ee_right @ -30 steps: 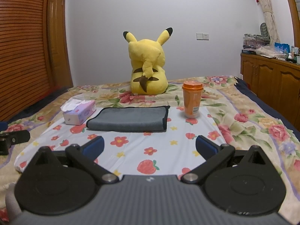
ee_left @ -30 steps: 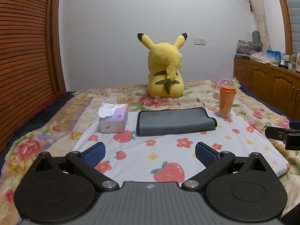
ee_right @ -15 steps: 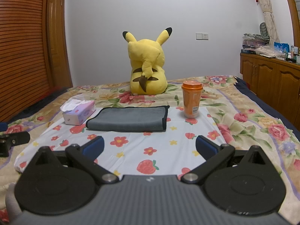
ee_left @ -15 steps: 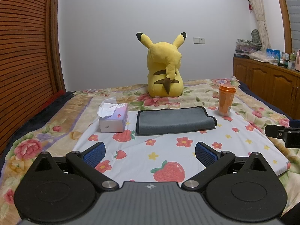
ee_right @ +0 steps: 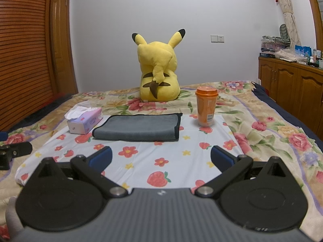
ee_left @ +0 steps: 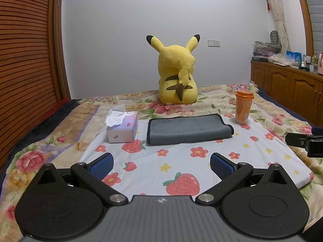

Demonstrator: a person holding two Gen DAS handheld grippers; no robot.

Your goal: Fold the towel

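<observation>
A grey towel with a dark border (ee_left: 187, 128) lies folded flat on the white flowered sheet (ee_left: 181, 161), also in the right wrist view (ee_right: 139, 128). My left gripper (ee_left: 161, 166) is open and empty, well short of the towel, above the sheet's near part. My right gripper (ee_right: 161, 159) is open and empty, also short of the towel. The right gripper's tip shows at the right edge of the left wrist view (ee_left: 302, 141); the left gripper's tip shows at the left edge of the right wrist view (ee_right: 14, 151).
A tissue box (ee_left: 123, 128) stands left of the towel and an orange cup (ee_left: 243, 106) right of it. A yellow plush toy (ee_left: 176, 74) sits behind on the bed. Wooden cabinets (ee_left: 286, 88) line the right wall, a slatted wooden wall (ee_left: 26, 60) the left.
Both views have shifted only slightly; the grippers stay open and the towel has not moved.
</observation>
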